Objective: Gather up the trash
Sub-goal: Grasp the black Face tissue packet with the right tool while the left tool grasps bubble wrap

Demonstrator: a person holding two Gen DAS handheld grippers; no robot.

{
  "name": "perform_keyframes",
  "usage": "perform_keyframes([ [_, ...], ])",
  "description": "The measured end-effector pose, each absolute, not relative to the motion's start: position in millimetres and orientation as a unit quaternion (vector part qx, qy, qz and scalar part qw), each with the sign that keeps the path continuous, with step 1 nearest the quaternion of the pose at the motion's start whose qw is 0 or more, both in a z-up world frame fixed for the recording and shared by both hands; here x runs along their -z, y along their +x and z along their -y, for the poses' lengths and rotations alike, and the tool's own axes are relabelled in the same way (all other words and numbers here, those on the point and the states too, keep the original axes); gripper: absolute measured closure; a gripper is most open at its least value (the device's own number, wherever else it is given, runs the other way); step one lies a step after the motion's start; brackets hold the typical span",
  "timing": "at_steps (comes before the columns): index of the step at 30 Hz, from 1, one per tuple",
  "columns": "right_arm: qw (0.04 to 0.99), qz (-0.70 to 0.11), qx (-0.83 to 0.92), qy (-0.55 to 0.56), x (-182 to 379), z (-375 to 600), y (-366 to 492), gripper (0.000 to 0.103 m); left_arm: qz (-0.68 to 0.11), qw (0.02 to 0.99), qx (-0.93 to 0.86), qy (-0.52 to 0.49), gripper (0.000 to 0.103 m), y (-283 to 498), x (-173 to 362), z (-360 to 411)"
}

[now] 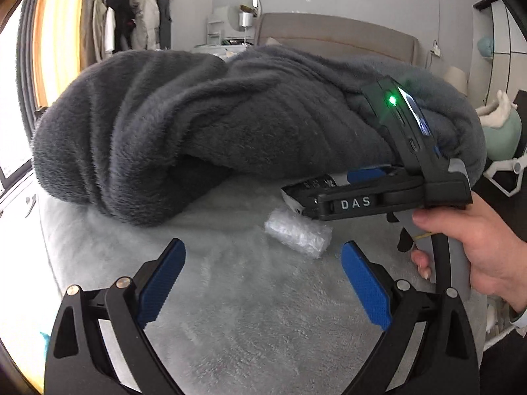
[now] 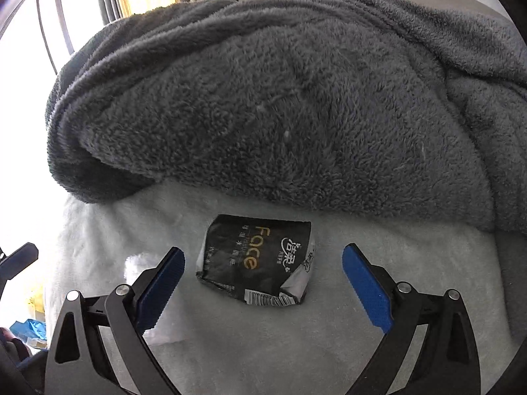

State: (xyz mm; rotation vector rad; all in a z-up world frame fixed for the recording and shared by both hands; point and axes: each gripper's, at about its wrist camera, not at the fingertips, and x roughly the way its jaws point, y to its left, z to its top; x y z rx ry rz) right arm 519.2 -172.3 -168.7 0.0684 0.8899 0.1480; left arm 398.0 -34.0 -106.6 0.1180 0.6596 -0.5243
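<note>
A crumpled black tissue packet marked "Face" lies on the pale bed sheet, between and just ahead of my open right gripper. A clear bubble-wrap roll lies on the sheet ahead of my open, empty left gripper, slightly right of its centre. In the left wrist view the right gripper's body is held by a hand at the right, pointing left over the packet. A white edge of the bubble wrap shows behind the right gripper's left finger.
A big dark grey fleece blanket is heaped across the bed behind the trash; it also fills the right wrist view. A clothes rack, headboard and stuffed toy stand beyond.
</note>
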Motion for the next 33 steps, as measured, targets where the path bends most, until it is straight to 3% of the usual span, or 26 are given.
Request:
perform_keyframes([
  [6,0.893,-0.441,-0.083,0.015,183.8,157.2,522.4,0.006,-0.335,0.899,0.278,0.049,0.006,407.0,116.4,43.6],
  [8,0.893,-0.443,-0.08,0.016,186.9,153.6,521.1,0.023,-0.34,0.897,0.279,0.053,0.006,410.3,120.4,47.2],
  [14,0.891,-0.443,-0.087,0.044,193.5,164.9,522.5,0.03,-0.347,0.891,0.288,0.06,0.006,416.9,128.6,56.7],
  [21,0.893,-0.433,-0.103,0.072,183.9,187.1,518.3,0.03,-0.346,0.89,0.287,0.07,0.009,427.1,135.7,71.5],
  [23,0.892,-0.432,-0.107,0.081,181.6,194.1,516.3,0.03,-0.349,0.889,0.285,0.079,0.018,430.6,140.0,77.6],
  [27,0.894,-0.427,-0.11,0.08,176.7,203.8,507.5,0.03,-0.352,0.886,0.288,0.092,0.019,435.3,145.6,87.8],
  [29,0.894,-0.425,-0.113,0.085,174.6,211.6,506.0,0.03,-0.351,0.887,0.286,0.094,0.026,438.3,145.4,90.8],
  [33,0.893,-0.427,-0.115,0.089,163.0,231.0,506.3,0.03,-0.351,0.888,0.283,0.088,0.03,443.6,146.2,93.1],
])
